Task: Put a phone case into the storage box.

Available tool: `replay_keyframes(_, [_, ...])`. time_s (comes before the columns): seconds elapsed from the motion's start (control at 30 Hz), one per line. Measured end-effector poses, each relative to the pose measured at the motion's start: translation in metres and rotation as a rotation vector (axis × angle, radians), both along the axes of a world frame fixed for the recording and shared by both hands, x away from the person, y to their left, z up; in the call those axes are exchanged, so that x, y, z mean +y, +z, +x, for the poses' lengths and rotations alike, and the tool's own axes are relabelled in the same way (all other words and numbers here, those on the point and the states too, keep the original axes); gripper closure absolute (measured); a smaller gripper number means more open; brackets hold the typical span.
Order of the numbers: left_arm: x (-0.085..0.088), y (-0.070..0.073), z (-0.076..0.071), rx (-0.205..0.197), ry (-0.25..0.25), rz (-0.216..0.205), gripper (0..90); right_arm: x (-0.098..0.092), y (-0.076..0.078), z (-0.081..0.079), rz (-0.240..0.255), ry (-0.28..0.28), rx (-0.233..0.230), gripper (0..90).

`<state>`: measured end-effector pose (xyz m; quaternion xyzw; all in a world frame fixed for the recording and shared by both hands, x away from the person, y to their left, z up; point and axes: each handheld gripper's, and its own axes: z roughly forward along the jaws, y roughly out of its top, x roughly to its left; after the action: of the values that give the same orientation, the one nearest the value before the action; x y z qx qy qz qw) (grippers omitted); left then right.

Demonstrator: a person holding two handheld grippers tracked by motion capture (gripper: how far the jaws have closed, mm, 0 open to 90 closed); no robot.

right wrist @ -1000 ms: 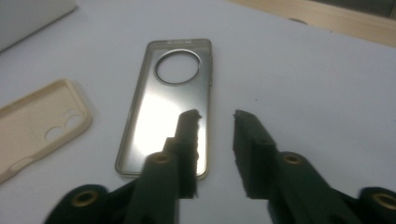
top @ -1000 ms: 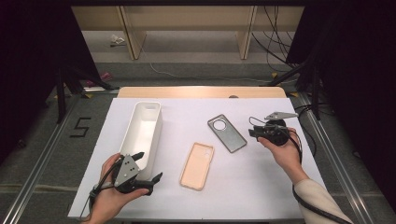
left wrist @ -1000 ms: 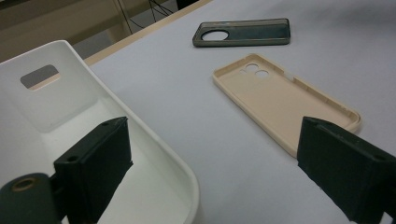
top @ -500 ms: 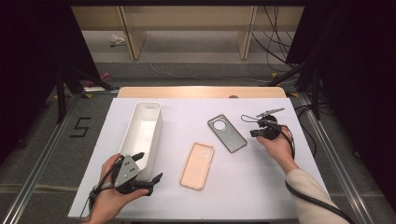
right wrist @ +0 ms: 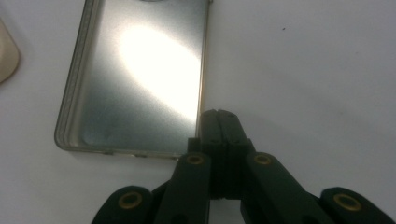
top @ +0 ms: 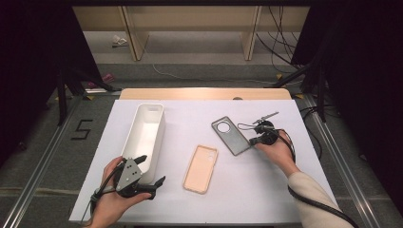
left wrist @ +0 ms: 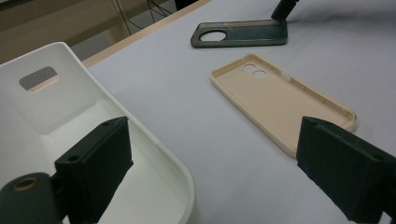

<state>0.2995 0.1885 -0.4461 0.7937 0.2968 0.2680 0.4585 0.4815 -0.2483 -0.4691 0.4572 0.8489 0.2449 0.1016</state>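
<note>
A: High view. Where does each hand-held gripper stand?

B: The left hand-held gripper (top: 151, 171) rests at the near end of the white bin (top: 142, 137), jaws spread apart with nothing between them. The right hand-held gripper (top: 251, 141) sits at the near right corner of the grey phone case (top: 231, 135), which lies flat on the tabletop (top: 304, 190). A beige phone case (top: 201, 168) lies open side up between the bin and the grey one.

A: Left gripper view. What does it confirm?

B: The left hand-held gripper (left wrist: 224, 154) has its jaws wide apart. One straddles the bin (left wrist: 154, 154) rim, and the beige case (left wrist: 280, 100) lies beyond the other. The position suggests that this tool is steadying or waiting at the bin, the probable destination for the cases.

A: Right gripper view. Is the grey case held?

B: The right hand-held gripper (right wrist: 219, 116) has just closed its jaws fully together, tips touching the corner of the grey case (right wrist: 140, 79). No wall of the case is visible between them. Judgement: the closed tips are set low against the edge to nudge or lift it.
</note>
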Motion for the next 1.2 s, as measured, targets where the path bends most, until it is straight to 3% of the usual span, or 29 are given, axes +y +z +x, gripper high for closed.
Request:
replay_keyframes(0.27, [0.000, 0.000, 0.000, 0.000, -0.001, -0.003, 9.9, 0.009, 0.002, -0.007, -0.019, 0.030, 0.028, 90.0])
replay_keyframes(0.57, [0.000, 0.000, -0.001, 0.001, -0.002, -0.005, 9.9, 0.026, 0.005, -0.022, -0.078, 0.091, 0.055, 90.0])
replay_keyframes(1.2, [0.000, 0.000, -0.001, 0.000, -0.003, -0.006, 9.9, 0.038, 0.006, -0.030, -0.084, 0.150, 0.081, 90.0])
